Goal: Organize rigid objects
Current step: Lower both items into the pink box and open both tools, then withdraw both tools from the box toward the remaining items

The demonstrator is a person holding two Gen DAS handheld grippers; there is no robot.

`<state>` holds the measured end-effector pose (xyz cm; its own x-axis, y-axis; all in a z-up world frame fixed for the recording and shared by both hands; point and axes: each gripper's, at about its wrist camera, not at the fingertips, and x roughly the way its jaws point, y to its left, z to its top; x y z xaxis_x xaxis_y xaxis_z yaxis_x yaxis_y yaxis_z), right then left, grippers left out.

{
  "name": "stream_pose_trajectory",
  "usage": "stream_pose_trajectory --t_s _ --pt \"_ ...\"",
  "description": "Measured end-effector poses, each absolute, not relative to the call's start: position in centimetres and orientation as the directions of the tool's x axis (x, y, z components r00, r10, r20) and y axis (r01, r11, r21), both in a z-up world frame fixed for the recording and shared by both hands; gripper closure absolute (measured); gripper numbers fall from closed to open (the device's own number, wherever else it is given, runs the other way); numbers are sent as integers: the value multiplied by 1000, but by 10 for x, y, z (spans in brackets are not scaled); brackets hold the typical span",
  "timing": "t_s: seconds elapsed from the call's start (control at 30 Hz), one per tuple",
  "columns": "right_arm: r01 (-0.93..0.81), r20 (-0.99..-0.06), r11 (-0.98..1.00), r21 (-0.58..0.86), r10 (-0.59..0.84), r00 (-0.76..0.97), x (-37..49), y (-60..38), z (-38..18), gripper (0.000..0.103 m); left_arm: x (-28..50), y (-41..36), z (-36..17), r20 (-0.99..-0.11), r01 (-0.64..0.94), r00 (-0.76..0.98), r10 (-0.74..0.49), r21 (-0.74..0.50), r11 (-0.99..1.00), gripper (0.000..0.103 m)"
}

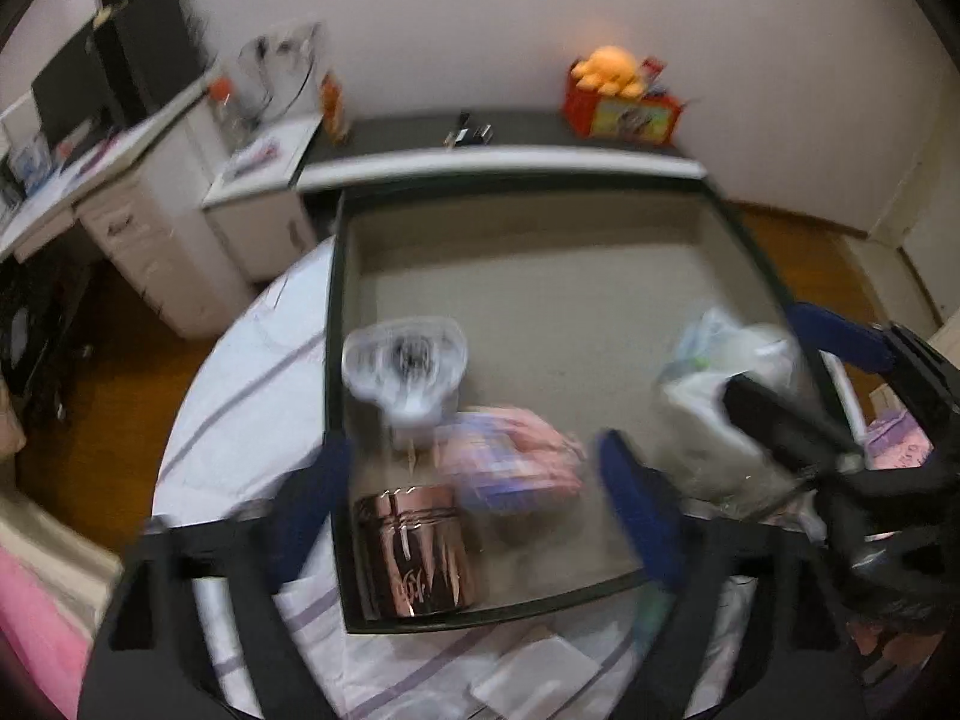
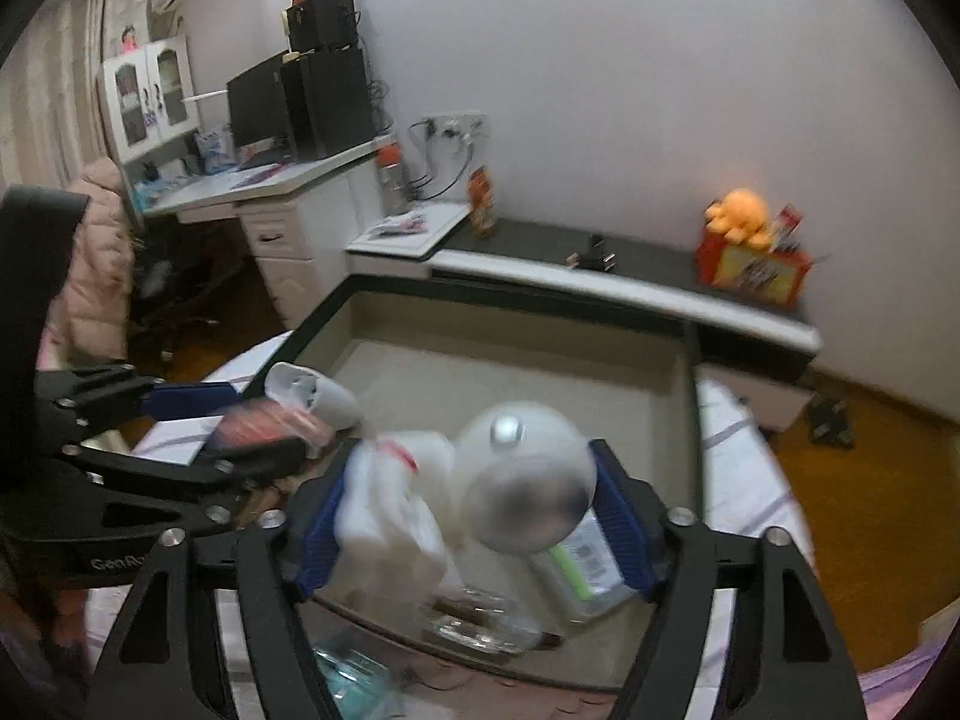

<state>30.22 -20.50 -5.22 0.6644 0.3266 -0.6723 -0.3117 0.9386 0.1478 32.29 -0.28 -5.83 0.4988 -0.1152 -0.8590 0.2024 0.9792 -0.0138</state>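
Note:
A dark-rimmed tray (image 1: 333, 360) with a beige floor lies on a striped sheet. In it stand a rose-gold canister (image 1: 414, 552), a blurred white object with a dark middle (image 1: 408, 360) and a pink and blue packet (image 1: 510, 462). My left gripper (image 1: 477, 510) hangs open over the canister and packet, its pads touching neither. My right gripper (image 2: 474, 516) is over the tray's (image 2: 699, 420) near right part. A white plastic bag (image 2: 390, 498) and a clear round-capped bottle (image 2: 528, 492), both blurred, fill the gap between its blue pads; the pads look off them.
A low cabinet with a dark top (image 1: 528, 126) runs behind the tray, with an orange plush toy (image 1: 606, 69) on a red box. A white desk with a monitor (image 2: 258, 102) stands left. Loose packets (image 2: 354, 678) lie on the sheet by the near rim.

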Motion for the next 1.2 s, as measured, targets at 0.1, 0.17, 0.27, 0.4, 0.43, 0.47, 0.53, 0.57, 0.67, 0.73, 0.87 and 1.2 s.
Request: stream_pose_trajectory --t_s 0.1,0.17,0.27,0.4,0.43,0.47,0.53,0.57,0.67,0.73,0.87,1.2 --pt "-262 -690 949 176 309 655 309 -216 -59 22 325 2 -64 -864 192 489 -123 -31 981 8" --pt "-238 -698 958 162 282 659 309 -220 -60 22 325 4 -64 -861 184 496 -109 -18 983 8" --pt "-236 -697 957 171 286 657 308 -223 -60 22 325 5 -64 -857 187 504 -105 -10 982 8" --pt "-241 -697 959 151 276 661 308 -219 -58 22 324 1 -61 -847 201 521 -102 5 980 8" --pt "-245 -698 958 148 277 661 308 -217 -58 22 323 0 -60 -846 203 524 -100 10 979 8" --pt "-250 -698 957 148 280 659 308 -216 -58 22 322 -1 -59 -845 204 525 -100 11 979 8" --pt "-255 -700 956 146 282 657 308 -214 -57 22 322 -1 -58 -845 205 525 -102 9 979 8" --pt "-255 -702 957 142 279 655 308 -213 -57 22 321 -1 -58 -844 202 527 -98 12 979 8" --pt "-252 -706 958 134 271 655 308 -213 -57 22 320 0 -55 -840 198 535 -89 23 980 8" --pt "-249 -706 959 133 268 655 306 -212 -55 22 318 1 -52 -837 197 539 -90 21 980 8" --pt "-236 -701 964 122 252 667 297 -216 -48 22 310 4 -43 -828 183 556 -74 36 982 8" --pt "-220 -630 973 75 217 745 232 -225 -2 22 247 9 -2 -745 164 665 -50 80 983 8"
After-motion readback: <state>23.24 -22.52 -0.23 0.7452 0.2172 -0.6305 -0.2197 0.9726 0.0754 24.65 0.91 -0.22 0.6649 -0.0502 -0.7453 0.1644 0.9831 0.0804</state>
